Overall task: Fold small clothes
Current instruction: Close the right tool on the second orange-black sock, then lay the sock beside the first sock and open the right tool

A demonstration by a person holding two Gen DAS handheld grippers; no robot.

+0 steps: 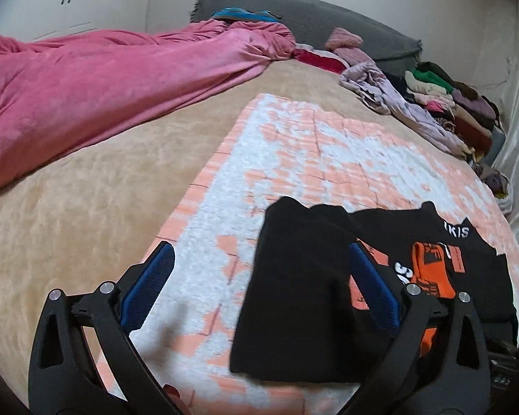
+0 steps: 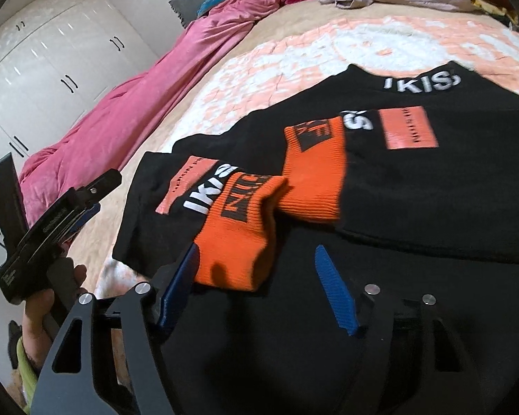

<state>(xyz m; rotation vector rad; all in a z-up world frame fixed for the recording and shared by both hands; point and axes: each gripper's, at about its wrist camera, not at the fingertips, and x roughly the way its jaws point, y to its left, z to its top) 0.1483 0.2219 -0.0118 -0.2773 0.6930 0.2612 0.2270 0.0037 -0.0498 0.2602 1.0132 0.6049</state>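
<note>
Both grippers are wide open, holding nothing: left gripper above the black sweater, right gripper straddling the orange cuff. Risk as I see it: pinching only that cuff at 12 o'clock drags the sleeve and undoes the fold.

Black sweater with 2 orange cuffs lies partly folded, sleeves crossed inward.

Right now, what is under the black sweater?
The black sweater lies on a peach-and-white blanket, which shows around its edges. Its orange cuffs rest on top. Anything else beneath the sweater is covered.
</note>
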